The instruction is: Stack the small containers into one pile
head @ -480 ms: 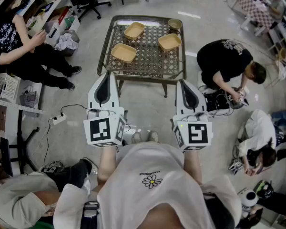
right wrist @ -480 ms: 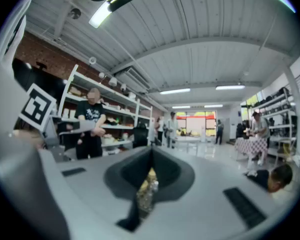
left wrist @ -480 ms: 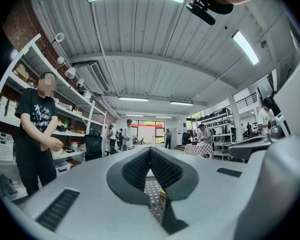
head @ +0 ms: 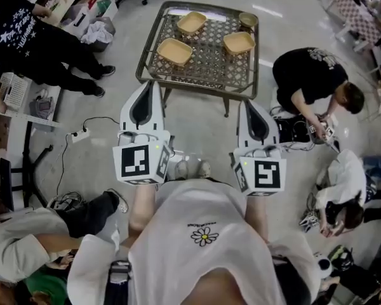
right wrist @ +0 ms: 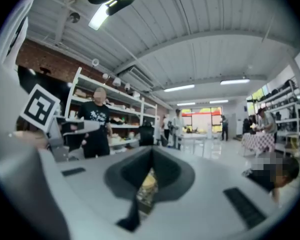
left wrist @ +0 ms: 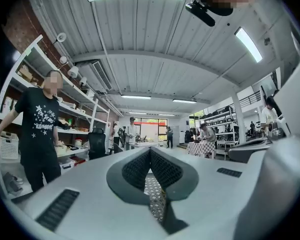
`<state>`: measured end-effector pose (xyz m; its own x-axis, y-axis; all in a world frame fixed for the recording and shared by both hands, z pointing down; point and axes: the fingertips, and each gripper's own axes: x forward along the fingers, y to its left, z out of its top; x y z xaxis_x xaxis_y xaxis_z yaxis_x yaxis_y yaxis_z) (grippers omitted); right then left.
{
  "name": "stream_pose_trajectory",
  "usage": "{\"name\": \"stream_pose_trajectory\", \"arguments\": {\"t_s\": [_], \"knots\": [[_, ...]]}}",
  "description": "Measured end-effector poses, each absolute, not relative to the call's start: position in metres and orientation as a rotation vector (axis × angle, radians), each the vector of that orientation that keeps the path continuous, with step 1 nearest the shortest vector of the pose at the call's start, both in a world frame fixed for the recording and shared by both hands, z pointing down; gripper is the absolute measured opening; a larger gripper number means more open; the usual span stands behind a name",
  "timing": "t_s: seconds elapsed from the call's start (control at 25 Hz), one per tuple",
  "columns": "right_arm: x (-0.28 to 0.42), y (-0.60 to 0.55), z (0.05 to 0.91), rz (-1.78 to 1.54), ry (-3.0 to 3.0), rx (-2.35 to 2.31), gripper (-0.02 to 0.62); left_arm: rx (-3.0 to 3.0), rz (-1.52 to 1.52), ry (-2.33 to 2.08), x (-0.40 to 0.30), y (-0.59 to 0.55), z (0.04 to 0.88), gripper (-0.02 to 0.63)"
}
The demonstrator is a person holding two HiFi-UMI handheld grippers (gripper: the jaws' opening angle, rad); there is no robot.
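Three shallow tan trays sit open side up on the lattice-topped bench (head: 206, 68), apart from one another: one at the near left (head: 174, 51), one at the far middle (head: 192, 22), one on the right (head: 239, 42). A small darker round bowl (head: 247, 21) stands at the far right corner, just beyond the right tray. Nothing is stacked yet.

The two left-hand trays look slightly oblong, their long axes running roughly across the bench but each skewed a little differently. The right one looks nearly square, so I cannot tell its long axis.

The left tongs (head: 148, 86) and the right tongs (head: 246, 104) are both closed on nothing and are held near the person's body, well short of the bench.

Likely trouble: because the trays are turned differently, one lowered without being squared up could perch crooked on the rim below instead of nesting. A pinch on a thin rim may tip a tray. A person crouching (head: 311, 81) just beside the bench's right end could be bumped during the approach.
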<state>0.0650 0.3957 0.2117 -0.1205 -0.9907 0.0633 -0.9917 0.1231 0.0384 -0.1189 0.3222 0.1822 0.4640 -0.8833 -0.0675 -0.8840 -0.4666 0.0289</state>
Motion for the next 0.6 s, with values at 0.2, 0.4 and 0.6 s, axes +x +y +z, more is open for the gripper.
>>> {"name": "stream_pose_trajectory", "arguments": {"t_s": [0.2,0.4,0.6], "knots": [[0.075,0.399,0.21,0.053,-2.368,2.035,0.032,-2.669,0.123,1.616,-0.111,0.326,0.181,0.026],[0.089,0.4,0.222,0.042,-2.362,2.027,0.032,-2.65,0.148,1.619,-0.099,0.333,0.183,0.026],[0.092,0.394,0.231,0.085,-2.385,2.012,0.032,-2.654,0.142,1.655,-0.098,0.321,0.194,0.026]]}}
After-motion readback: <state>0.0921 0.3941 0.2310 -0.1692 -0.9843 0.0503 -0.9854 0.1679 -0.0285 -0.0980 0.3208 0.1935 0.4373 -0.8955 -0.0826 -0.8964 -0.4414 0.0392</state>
